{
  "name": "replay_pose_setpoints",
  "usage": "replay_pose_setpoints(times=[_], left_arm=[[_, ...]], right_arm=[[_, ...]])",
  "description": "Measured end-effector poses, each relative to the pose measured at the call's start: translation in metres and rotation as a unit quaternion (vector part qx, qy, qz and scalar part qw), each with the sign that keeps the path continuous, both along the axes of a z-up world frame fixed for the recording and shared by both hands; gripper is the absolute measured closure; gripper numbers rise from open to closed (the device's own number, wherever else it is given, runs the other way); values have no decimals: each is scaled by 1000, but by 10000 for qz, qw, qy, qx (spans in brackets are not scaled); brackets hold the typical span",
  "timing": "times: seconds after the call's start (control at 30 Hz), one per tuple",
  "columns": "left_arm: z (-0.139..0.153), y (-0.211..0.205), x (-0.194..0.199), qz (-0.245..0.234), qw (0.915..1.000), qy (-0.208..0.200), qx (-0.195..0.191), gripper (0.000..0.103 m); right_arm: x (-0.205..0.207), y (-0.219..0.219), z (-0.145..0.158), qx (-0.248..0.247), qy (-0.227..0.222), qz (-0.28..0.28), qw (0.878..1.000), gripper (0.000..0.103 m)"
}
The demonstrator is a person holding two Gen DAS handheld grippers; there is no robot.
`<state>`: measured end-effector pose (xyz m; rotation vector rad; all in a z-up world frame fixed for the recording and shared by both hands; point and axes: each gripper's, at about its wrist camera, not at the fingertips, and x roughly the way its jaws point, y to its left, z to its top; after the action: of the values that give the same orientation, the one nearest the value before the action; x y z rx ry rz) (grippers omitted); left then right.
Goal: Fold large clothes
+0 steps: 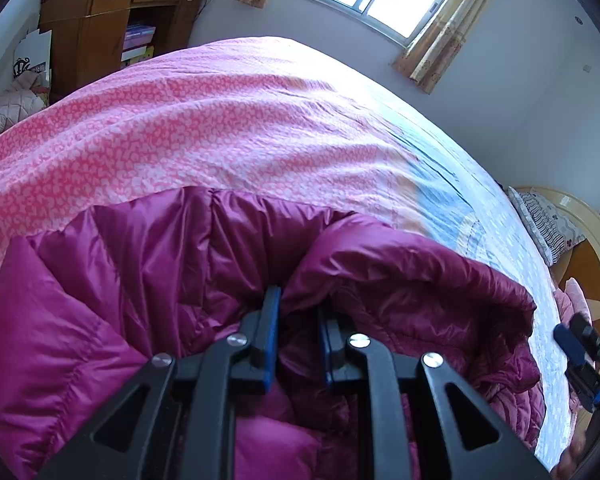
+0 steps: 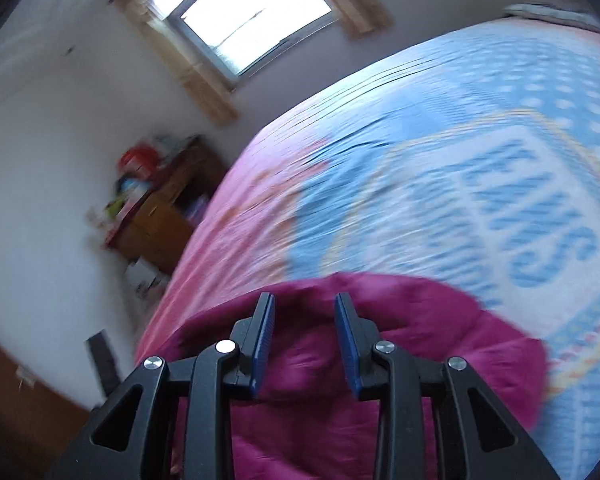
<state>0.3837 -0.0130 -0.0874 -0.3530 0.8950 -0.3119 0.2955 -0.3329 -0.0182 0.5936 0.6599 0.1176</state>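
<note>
Mid-fold: magenta down jacket (image 1: pixel 148 288) bunched at near edge of bed (image 1: pixel 220 120). My left claw (image 1: pixel 298 328) pinches a fold of it; right claw (image 2: pixel 305 320) part-open, empty, above jacket. Next: regrip w/ right, fold over

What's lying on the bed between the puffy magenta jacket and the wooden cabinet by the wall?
Only the pink patterned bedspread lies between the puffy magenta jacket and the wooden cabinet, seen in the left wrist view.

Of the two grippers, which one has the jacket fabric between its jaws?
The left gripper: a fold of the magenta down jacket is bunched between its blue pads. The right gripper has open jaws with nothing between them, above the jacket.
</note>
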Motion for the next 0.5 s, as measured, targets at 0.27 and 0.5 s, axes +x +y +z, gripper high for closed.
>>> replay_pose_setpoints(times=[0.27,0.5], left_arm=[[1,0,-1,2,10000,-10,12,81],[0,1,-1,12,10000,-11,-56,81]], right_arm=[[5,1,-70,-144,755,115,9970,73],[1,1,-14,-435,148,-198,9987,71]])
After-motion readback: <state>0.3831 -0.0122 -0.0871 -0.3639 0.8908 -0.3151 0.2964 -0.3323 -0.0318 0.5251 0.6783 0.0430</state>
